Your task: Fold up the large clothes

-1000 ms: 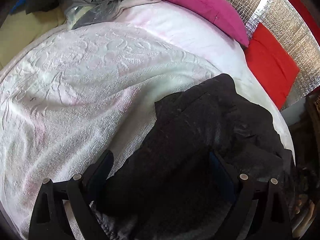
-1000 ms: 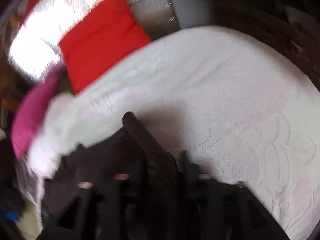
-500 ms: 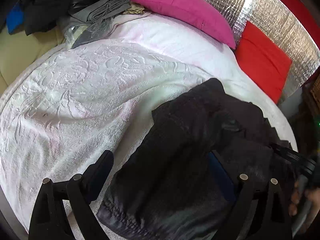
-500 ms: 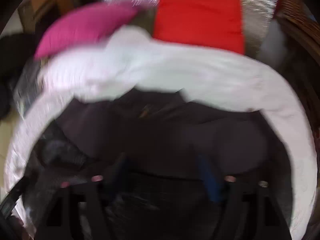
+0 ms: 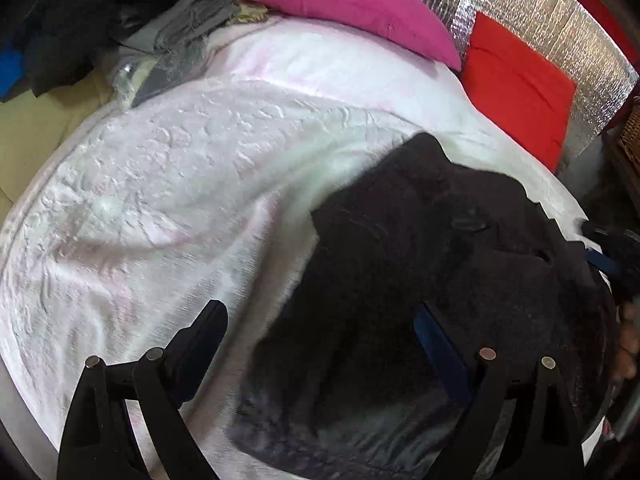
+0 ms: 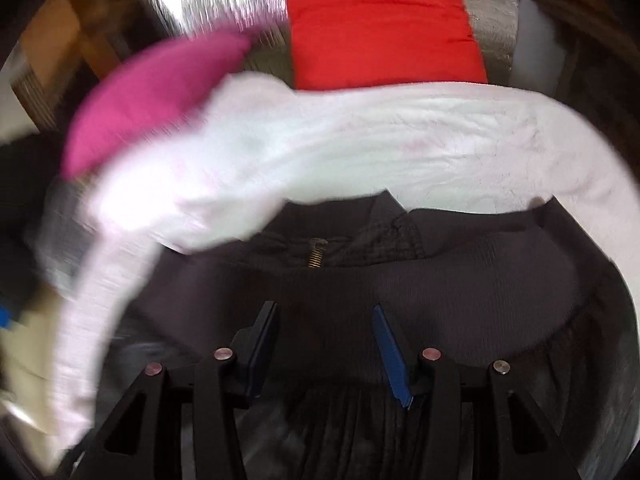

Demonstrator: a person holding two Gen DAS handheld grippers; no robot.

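Swung across from the bare blanket, the right gripper is now being held over the dark jacket, its jaws having just been opening, partly apart with nothing pinched. One jacket is being shown spread on the white blanket of the bed. The left gripper is being held wide open above it, gripping nothing. Two pillows are being counted: one pink pillow, one red pillow.

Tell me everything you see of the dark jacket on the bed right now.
The dark jacket is black to charcoal, of matte woven cloth with a ribbed knit band, a small collar and a brass zipper at the neck. It lies rumpled and partly bunched on the white bedspread, near the edge, below the red pillow.
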